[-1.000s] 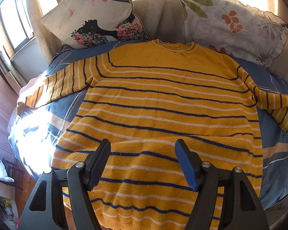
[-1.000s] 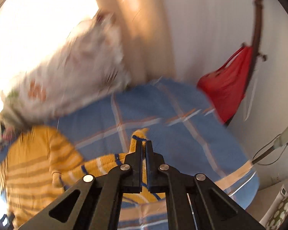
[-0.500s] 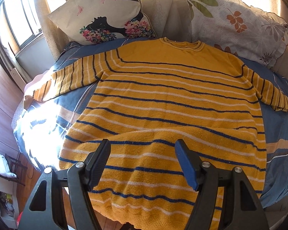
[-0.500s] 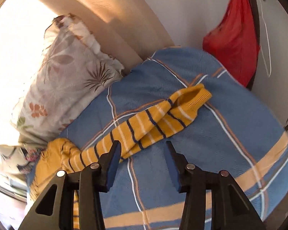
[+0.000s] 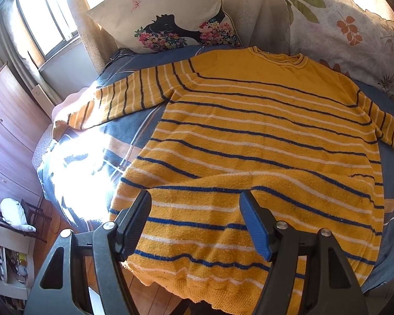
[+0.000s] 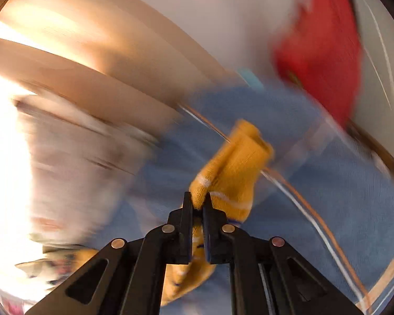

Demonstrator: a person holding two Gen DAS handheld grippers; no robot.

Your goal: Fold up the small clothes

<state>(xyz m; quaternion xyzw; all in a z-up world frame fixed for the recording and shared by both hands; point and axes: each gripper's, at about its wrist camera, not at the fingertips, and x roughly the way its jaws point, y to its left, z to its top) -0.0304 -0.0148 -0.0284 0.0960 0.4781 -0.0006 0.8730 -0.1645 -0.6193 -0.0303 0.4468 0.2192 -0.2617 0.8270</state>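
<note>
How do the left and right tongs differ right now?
The left tongs are open, fingers spread wide; the right tongs are shut. The left tongs hold nothing and sit over the sweater's hem; the right tongs pinch the sweater's sleeve cuff. The left wrist view is sharp, while the right wrist view is motion-blurred. Both are black two-finger tongs over the blue bedspread.

Harsh window glare, right-wrist motion blur

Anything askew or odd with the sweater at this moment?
The sweater has a raised ridge across its lower body and its hem hangs over the bed edge. The right gripper pinches the sleeve cuff; that view is motion-blurred.
</note>
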